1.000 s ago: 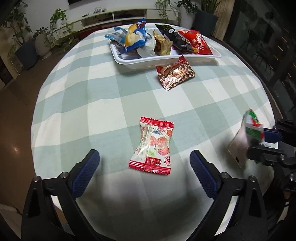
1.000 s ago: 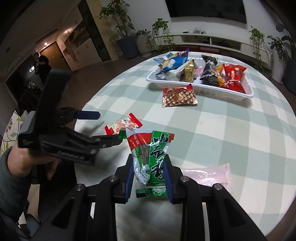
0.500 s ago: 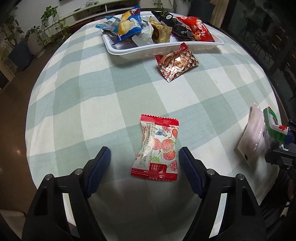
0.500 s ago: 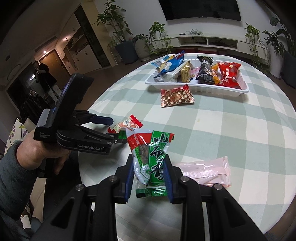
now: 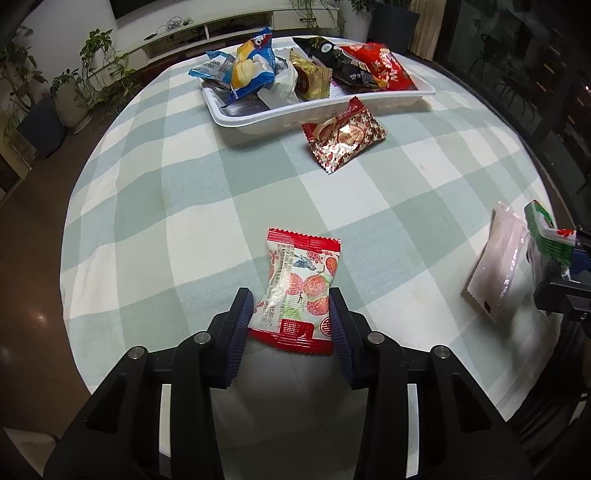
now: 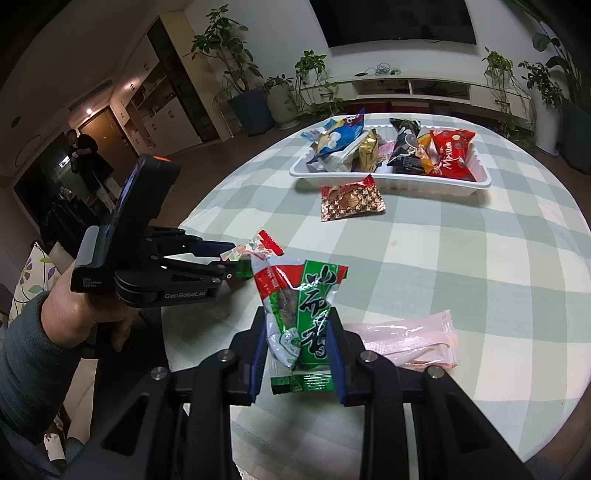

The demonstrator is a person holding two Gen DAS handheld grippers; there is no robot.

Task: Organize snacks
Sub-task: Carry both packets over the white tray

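While fruit-print packet point(image 5: 301, 286) lies flat on desk point(image 5: 229, 206) near front edge, left hand-held gripper point(image 5: 291, 319) has just been closing — pads flank its lower half, seemingly just touching. Pinch mid-body, lift clear, carry to tray point(image 5: 280, 112). Right hand-held gripper point(image 6: 297, 343) clenched on green packet point(image 6: 303, 314) — keep apart.

Checked tablecloth point(image 5: 207, 206), potted plants point(image 6: 243, 99), wall television point(image 6: 399, 22), low white shelf point(image 6: 424, 88)
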